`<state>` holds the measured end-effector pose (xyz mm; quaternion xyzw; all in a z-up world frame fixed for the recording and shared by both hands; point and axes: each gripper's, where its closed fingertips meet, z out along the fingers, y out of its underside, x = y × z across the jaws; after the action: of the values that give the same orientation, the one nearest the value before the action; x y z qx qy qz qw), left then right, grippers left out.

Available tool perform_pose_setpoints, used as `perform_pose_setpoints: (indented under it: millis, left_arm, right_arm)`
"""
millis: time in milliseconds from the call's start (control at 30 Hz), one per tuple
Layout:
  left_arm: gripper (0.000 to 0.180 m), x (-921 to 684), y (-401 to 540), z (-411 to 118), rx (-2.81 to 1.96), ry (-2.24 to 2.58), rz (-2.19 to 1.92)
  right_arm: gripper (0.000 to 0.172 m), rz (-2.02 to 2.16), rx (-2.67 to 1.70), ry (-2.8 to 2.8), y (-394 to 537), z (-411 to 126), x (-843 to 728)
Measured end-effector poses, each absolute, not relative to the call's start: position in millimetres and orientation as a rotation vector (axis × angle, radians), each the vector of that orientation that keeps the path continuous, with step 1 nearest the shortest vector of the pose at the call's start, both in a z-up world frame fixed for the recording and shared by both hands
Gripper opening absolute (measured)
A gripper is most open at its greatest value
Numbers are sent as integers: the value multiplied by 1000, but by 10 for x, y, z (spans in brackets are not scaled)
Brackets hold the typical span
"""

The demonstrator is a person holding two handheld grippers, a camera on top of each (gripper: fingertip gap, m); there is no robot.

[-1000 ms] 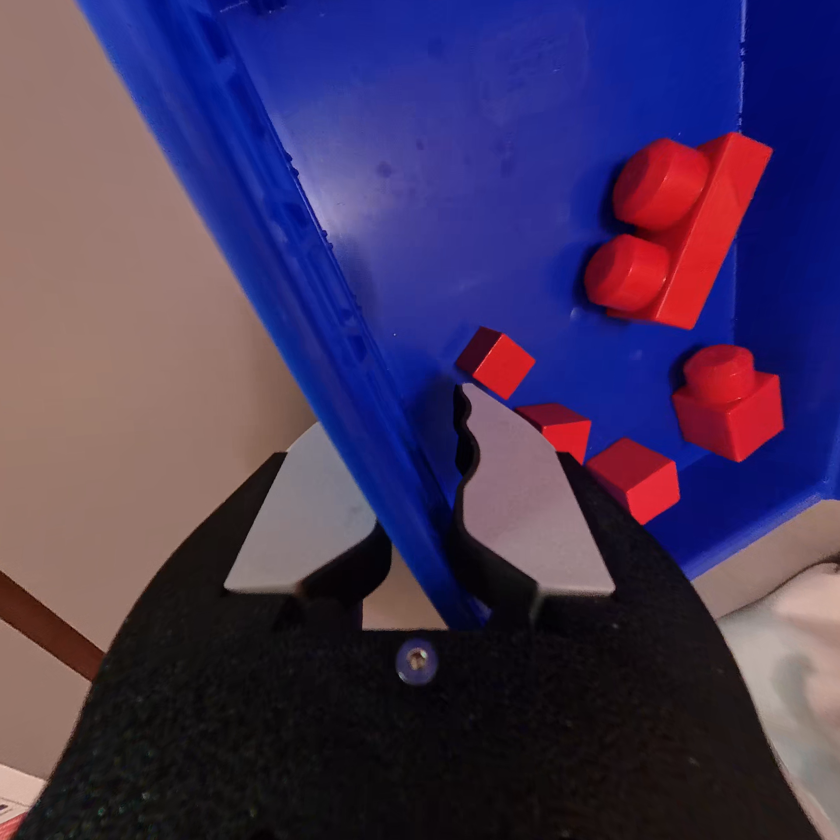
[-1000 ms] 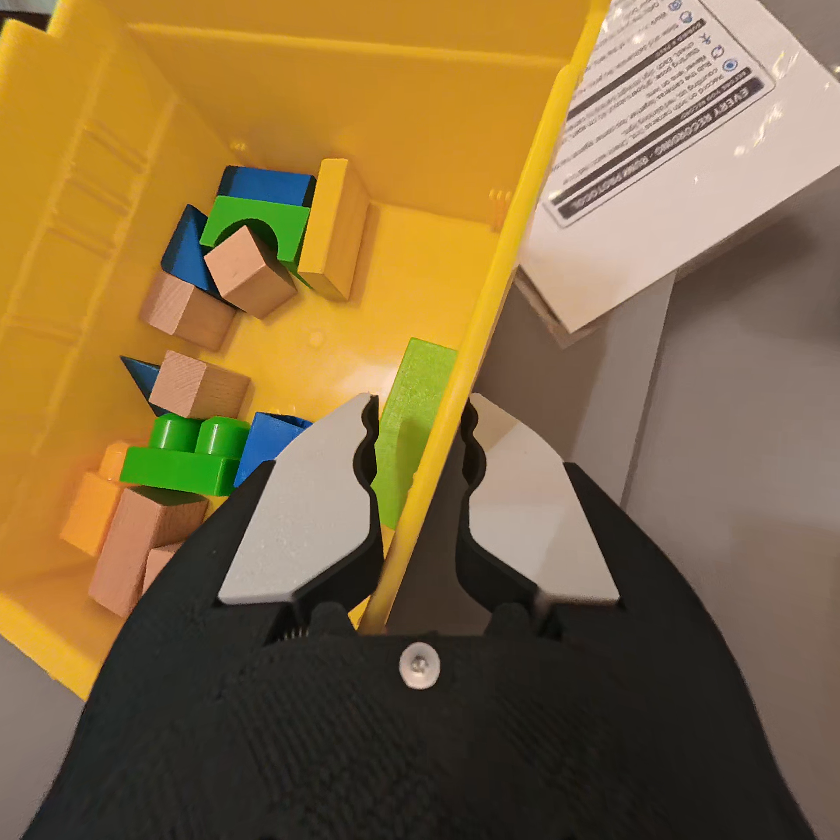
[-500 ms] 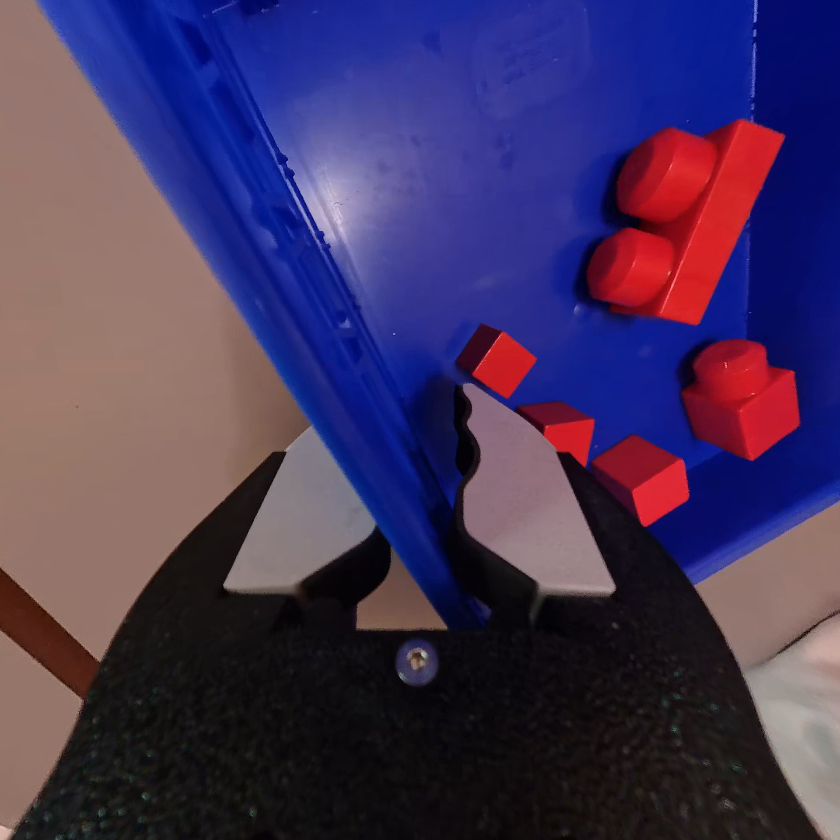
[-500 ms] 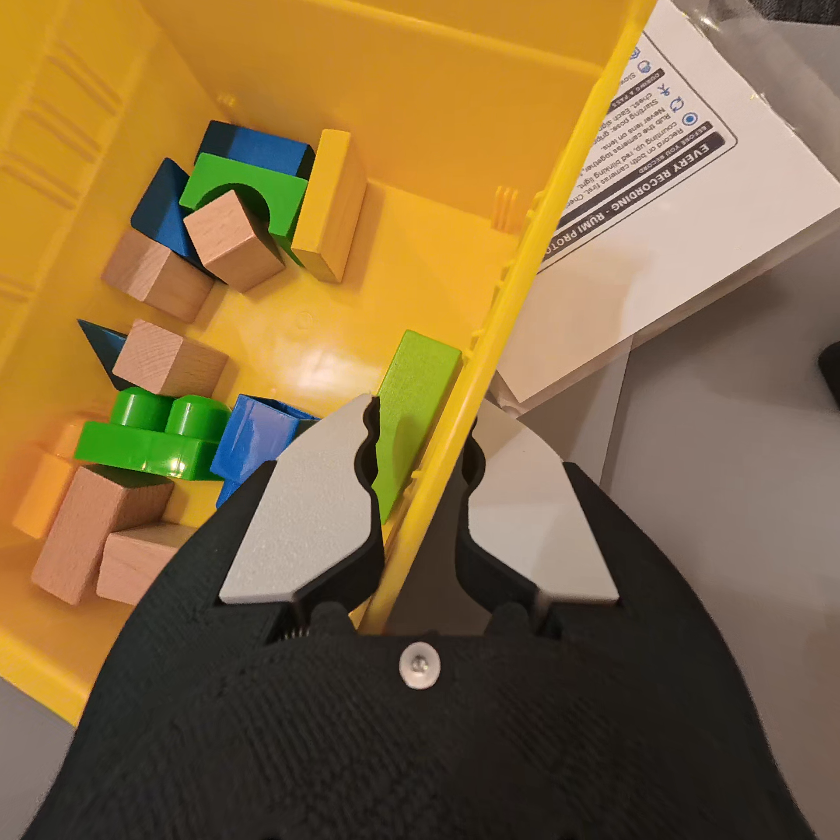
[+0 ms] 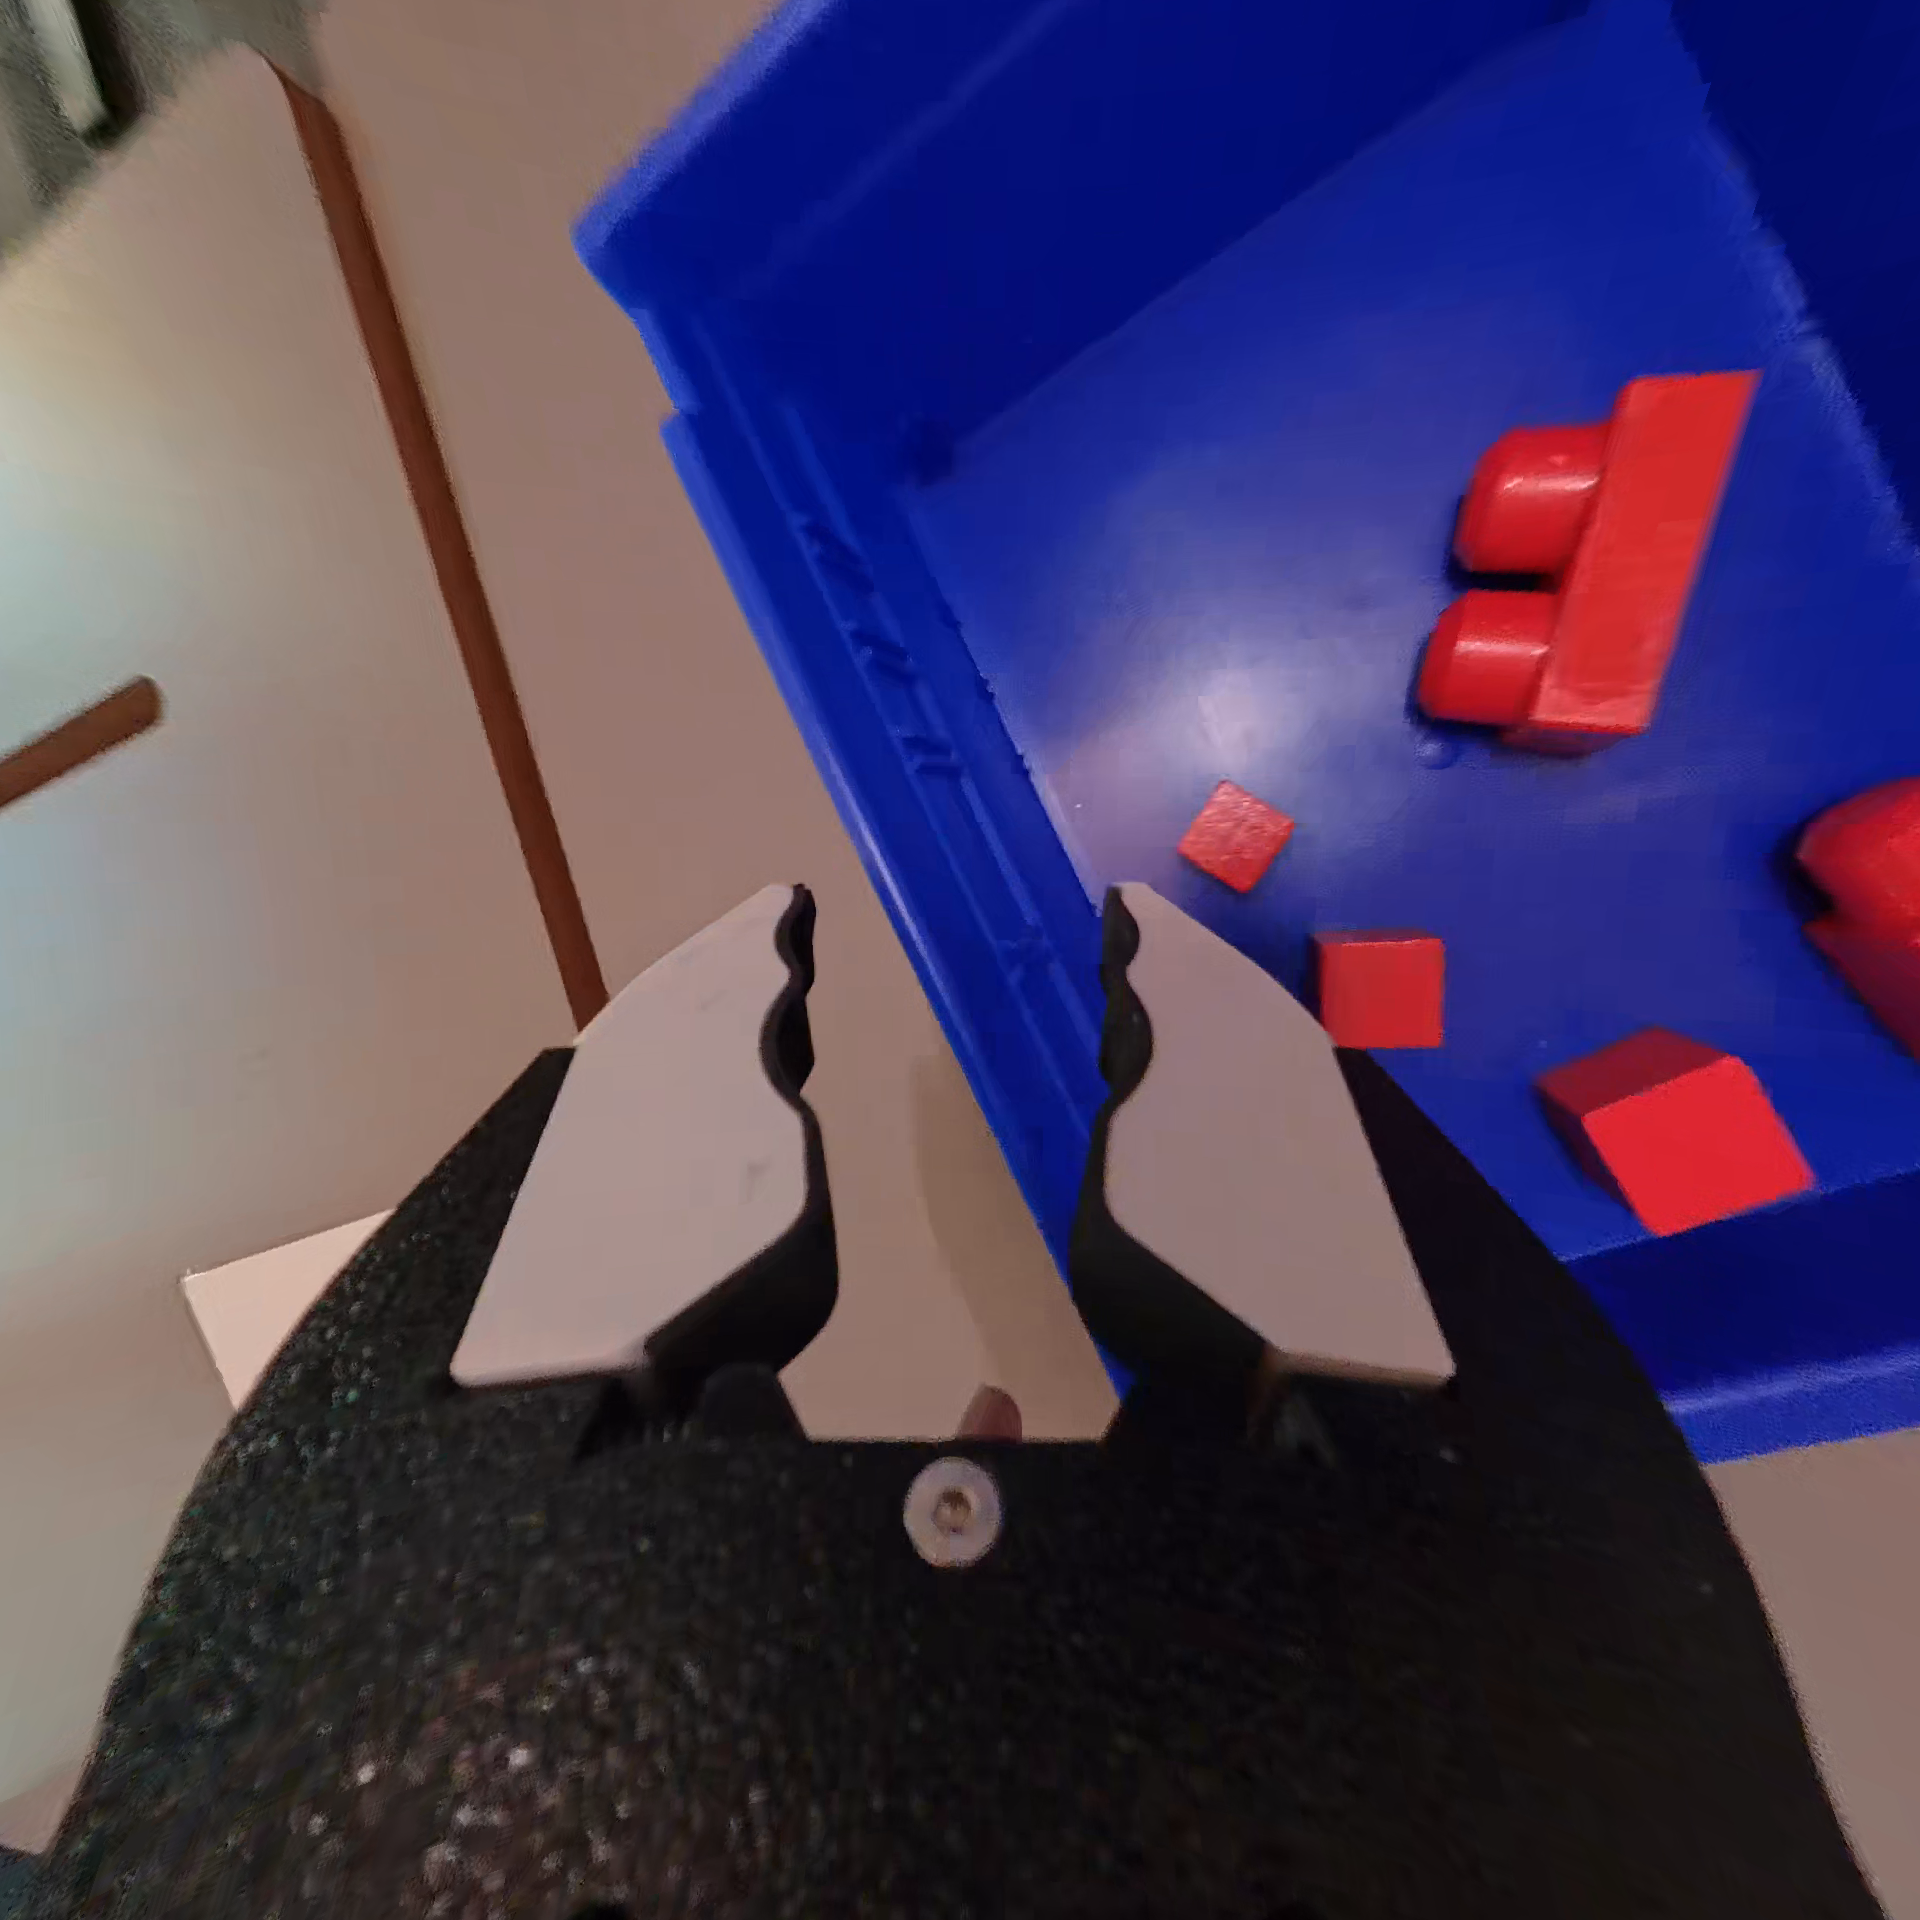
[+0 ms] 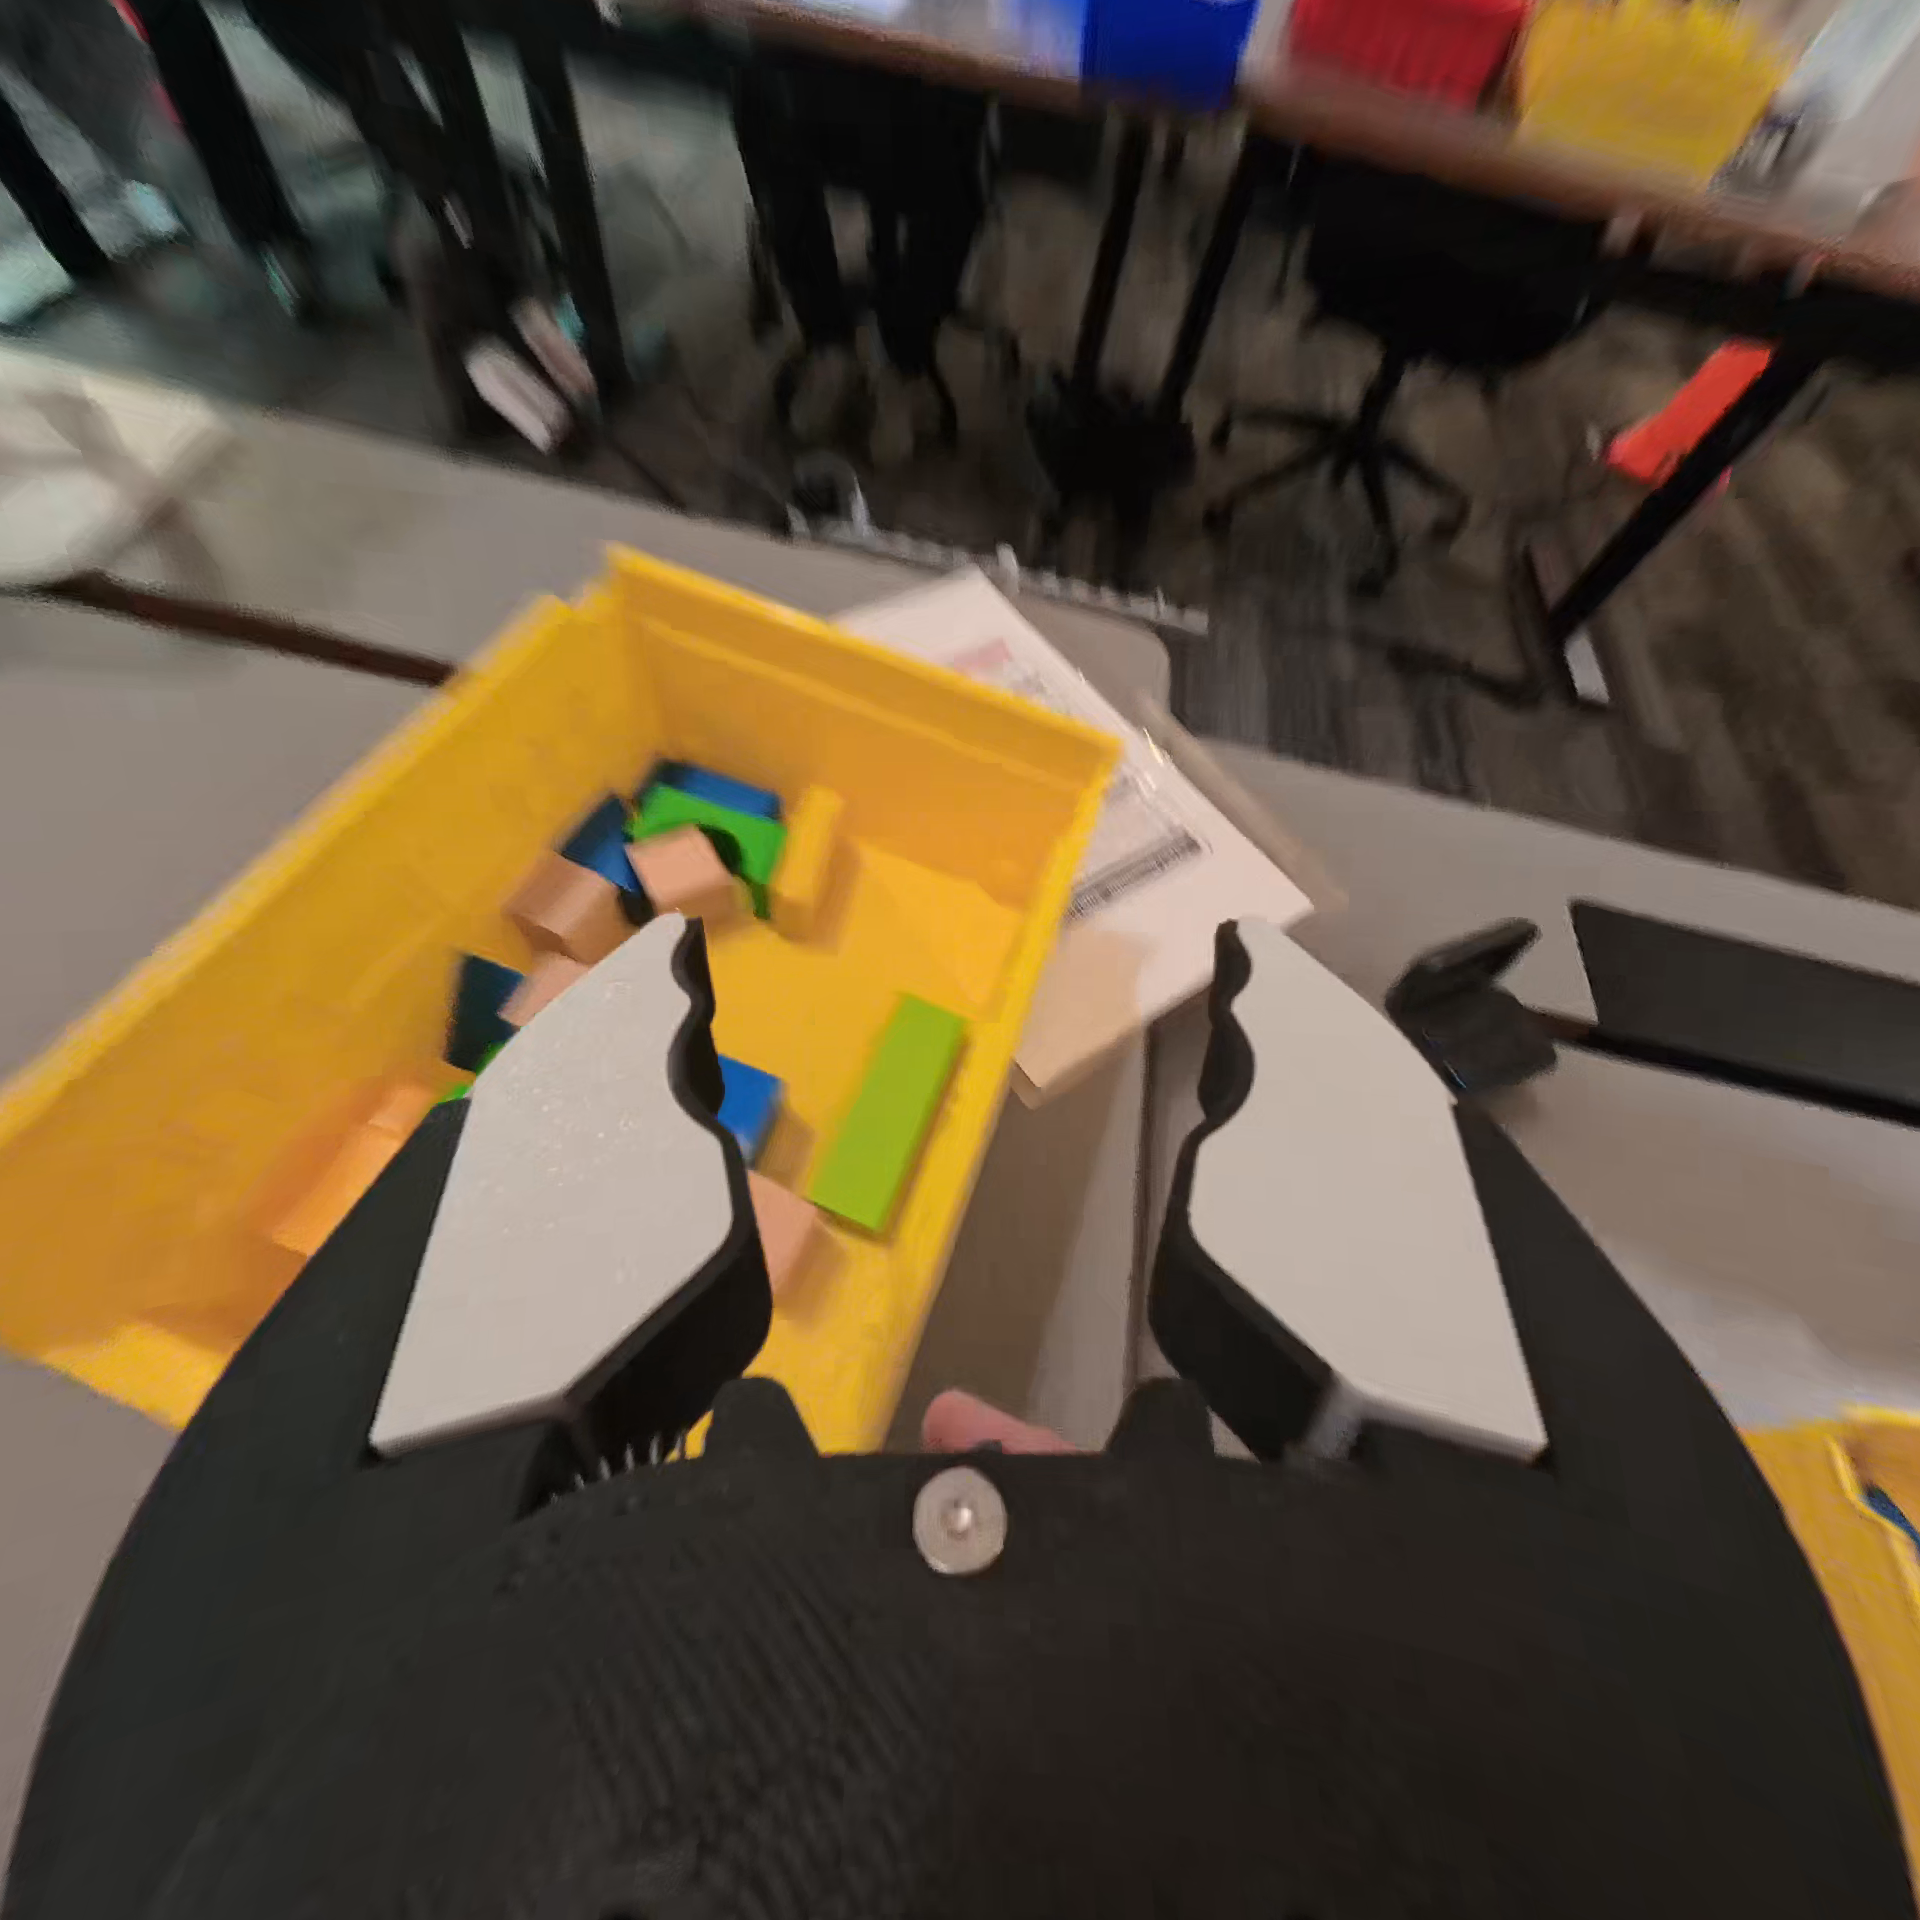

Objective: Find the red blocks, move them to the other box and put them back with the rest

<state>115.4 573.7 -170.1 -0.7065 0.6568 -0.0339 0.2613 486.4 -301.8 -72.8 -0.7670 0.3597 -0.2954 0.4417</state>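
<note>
Hidden, cropped and blurred parts, both wrist views

Left wrist view: blue box (image 5: 1299,312) runs off the top and right edges, its near-left corner hidden behind the right finger (image 5: 1247,1143); one red block (image 5: 1870,904) is cut by the right edge, shape not readable; the whole frame is slightly motion-smeared. Right wrist view: heavy blur; far furniture legs (image 6: 935,260) and blue, red and yellow shapes on the far table (image 6: 1403,42) can't be identified. Left finger (image 6: 582,1174) covers several blocks in the yellow box (image 6: 260,1039). A second yellow thing (image 6: 1849,1558) is cropped at the right edge. Dark object (image 6: 1475,1008) on the tabletop too blurred to name.
</note>
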Motion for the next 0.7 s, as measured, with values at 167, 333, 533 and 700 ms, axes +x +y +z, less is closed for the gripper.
perform_pose_setpoints:
  millis: [167,333,533,700]
  left_arm:
    - [54,1149,4802,-1374,-1860,1778,-560]
    - [59,1035,4283,-1377,-1992,1523,-850]
    - [53,866,4081,-1393,-2027,1196,-912]
    - [53,760,3757,-1371,-1893,1167,-859]
  right_arm:
    - [92,-651,-1642,723,-2291,-374,3923]
    - [91,-492,-1441,674,-1487,-614,3103]
    - [94,-392,-1423,638,-799,-891,2484]
    - [92,-449,-1391,555,-584,-817,2187]
